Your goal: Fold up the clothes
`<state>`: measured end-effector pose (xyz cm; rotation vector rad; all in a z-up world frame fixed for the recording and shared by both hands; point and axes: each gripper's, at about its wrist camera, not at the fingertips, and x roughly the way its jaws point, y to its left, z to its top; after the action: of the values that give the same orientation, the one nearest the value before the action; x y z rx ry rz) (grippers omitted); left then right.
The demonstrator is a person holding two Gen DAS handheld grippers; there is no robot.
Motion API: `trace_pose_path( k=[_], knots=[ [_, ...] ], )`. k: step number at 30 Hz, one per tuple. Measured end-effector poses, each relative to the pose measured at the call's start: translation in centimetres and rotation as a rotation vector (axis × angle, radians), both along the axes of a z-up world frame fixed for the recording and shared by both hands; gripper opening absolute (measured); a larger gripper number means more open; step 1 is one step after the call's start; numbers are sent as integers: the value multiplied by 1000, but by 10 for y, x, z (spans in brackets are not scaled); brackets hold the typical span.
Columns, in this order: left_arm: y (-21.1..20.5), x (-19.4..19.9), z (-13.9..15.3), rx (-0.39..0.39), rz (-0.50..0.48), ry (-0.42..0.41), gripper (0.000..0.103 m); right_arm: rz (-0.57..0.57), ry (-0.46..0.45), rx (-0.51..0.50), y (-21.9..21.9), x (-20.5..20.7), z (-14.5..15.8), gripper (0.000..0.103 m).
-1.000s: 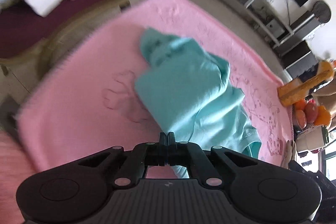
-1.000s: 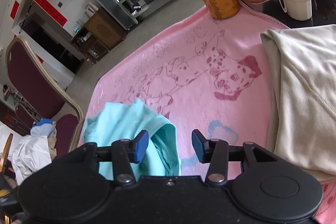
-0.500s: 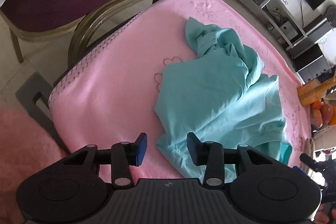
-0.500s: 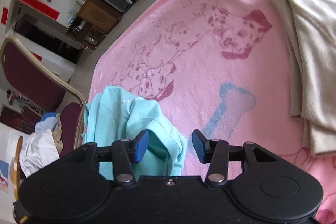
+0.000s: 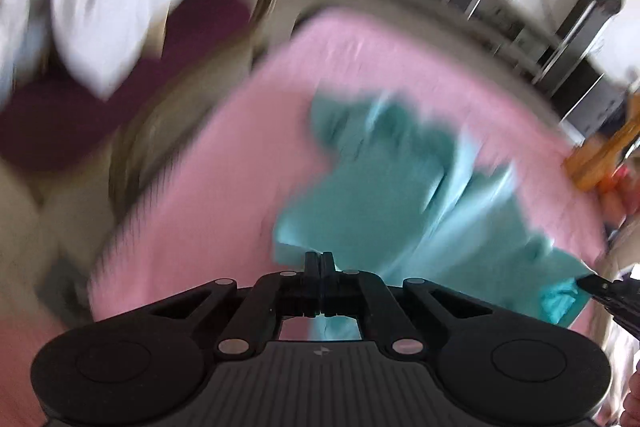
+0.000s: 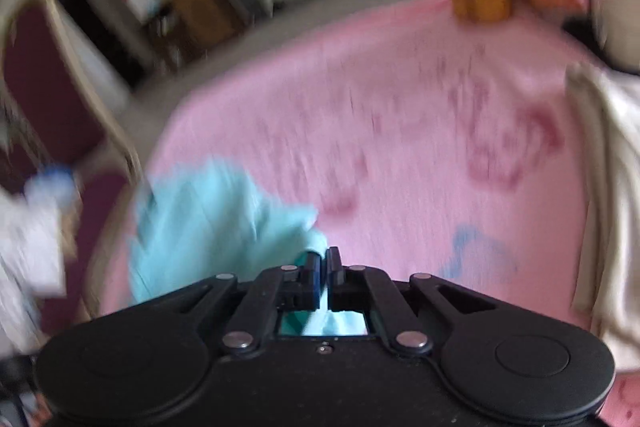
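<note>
Fingers of both grippers are clenched on the teal shirt (image 5: 400,195), which lies crumpled on the pink blanket (image 5: 208,187). The left gripper (image 5: 320,261) pinches its near edge; the right gripper (image 6: 324,259) pinches a fold at its near corner. A cream cloth (image 6: 612,187) lies right of the shirt. Both views are blurred.
</note>
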<state>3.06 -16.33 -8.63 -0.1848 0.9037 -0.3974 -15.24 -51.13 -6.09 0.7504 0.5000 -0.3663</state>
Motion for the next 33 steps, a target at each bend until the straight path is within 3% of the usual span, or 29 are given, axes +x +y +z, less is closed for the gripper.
trace_pose_path(
  k=[4,8,12,15,17,19,20,24,27,29,31,33],
  knots=[
    [19,-2,113,-185,25,-242,0,-66,-145,-65,-1,-12,64,3],
    [51,-43,200,-351,38,-480,0,-115,-284,-152,8,-38,129,3],
    [87,-87,244,-504,51,-597,0,-136,-430,-278,36,-94,192,3],
    [99,-106,263,-561,60,-636,0,-139,-507,-351,54,-129,223,3],
    [96,-104,269,-558,53,-634,0,-137,-521,-382,63,-143,241,3],
    [92,-102,275,-552,46,-631,0,-134,-484,-390,64,-143,250,3],
    [83,-90,272,-535,39,-589,0,-136,-446,-394,61,-136,251,3],
    [33,-16,234,-399,22,-334,0,-160,-226,-422,36,-77,225,3],
    [-5,31,213,-301,33,-275,0,-176,-109,-435,15,-21,196,3],
    [-30,61,200,-236,41,-239,0,-184,-91,-450,8,7,195,3],
    [-27,55,222,-259,38,-333,0,-198,-82,-476,4,30,200,3],
    [-22,46,246,-286,33,-435,0,-215,-142,-522,8,33,217,3]
  ],
)
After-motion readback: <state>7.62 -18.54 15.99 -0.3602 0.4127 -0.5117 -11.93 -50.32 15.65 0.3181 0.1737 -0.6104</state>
